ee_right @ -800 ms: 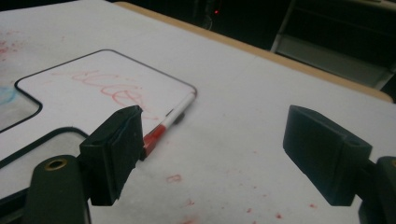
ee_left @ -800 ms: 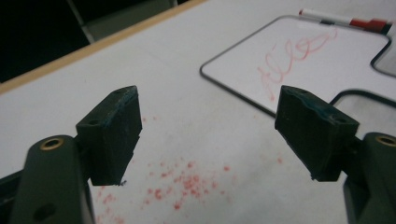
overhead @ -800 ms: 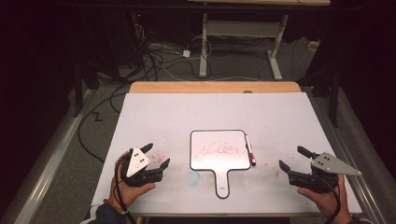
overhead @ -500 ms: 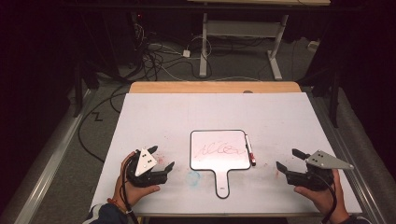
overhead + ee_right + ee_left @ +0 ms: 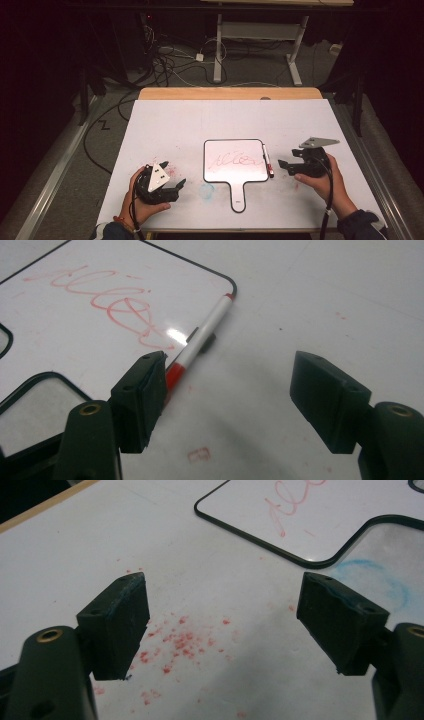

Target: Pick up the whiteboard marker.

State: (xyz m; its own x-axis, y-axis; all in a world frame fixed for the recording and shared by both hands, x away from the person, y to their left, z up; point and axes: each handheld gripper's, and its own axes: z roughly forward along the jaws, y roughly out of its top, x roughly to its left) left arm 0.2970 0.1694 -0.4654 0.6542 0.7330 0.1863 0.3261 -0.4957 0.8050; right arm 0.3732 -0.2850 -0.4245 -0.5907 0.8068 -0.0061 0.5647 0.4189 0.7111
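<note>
A small whiteboard (image 5: 235, 160) with a handle lies on the white table, red scribble on its face. A red-capped marker (image 5: 268, 162) rests along its right edge. My left gripper (image 5: 179, 190) sits low over the table to the left of the board, pointing right. In the left gripper view its jaws (image 5: 225, 625) are open over red specks, with the whiteboard (image 5: 325, 520) beyond. My right gripper (image 5: 289, 160) is just right of the marker and points left at it. It (image 5: 230, 400) is open, and the marker (image 5: 200, 340) lies ahead of its left jaw.
A blue smear (image 5: 207, 190) and red specks (image 5: 175, 640) mark the table surface (image 5: 225, 120). The table's wooden far edge (image 5: 230, 93) borders dark floor with cables (image 5: 165, 60) and the legs of a desk (image 5: 260, 35). Metal rails run along both sides.
My right gripper has moved left and away from the near edge, closing in on the marker. The left gripper has shifted only slightly.
</note>
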